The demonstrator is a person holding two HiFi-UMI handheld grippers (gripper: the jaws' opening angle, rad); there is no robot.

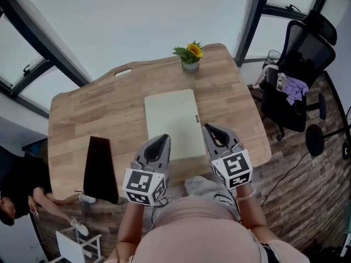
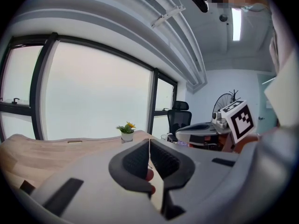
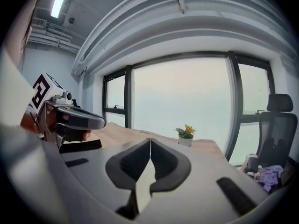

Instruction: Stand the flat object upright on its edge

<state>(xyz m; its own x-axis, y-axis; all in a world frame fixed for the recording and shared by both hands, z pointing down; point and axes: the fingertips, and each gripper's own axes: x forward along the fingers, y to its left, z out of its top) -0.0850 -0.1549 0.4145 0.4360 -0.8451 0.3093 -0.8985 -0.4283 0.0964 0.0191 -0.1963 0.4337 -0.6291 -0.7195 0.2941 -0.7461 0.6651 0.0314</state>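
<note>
In the head view a pale green flat slab (image 1: 171, 122) lies flat in the middle of the wooden table (image 1: 93, 114). Both grippers hover over the table's near edge, just short of the slab's near corners. My left gripper (image 1: 163, 139) is shut with nothing between its pads, and its jaws meet in a closed seam in the left gripper view (image 2: 149, 141). My right gripper (image 1: 211, 129) is likewise shut and empty (image 3: 150, 141). Each gripper shows in the other's view: the right one (image 2: 205, 130) and the left one (image 3: 74, 119).
A small potted sunflower (image 1: 190, 55) stands at the table's far edge, behind the slab. A black flat object (image 1: 100, 169) lies at the near left. A black office chair (image 1: 299, 75) stands to the right of the table. Another person's legs (image 1: 52, 201) show at lower left.
</note>
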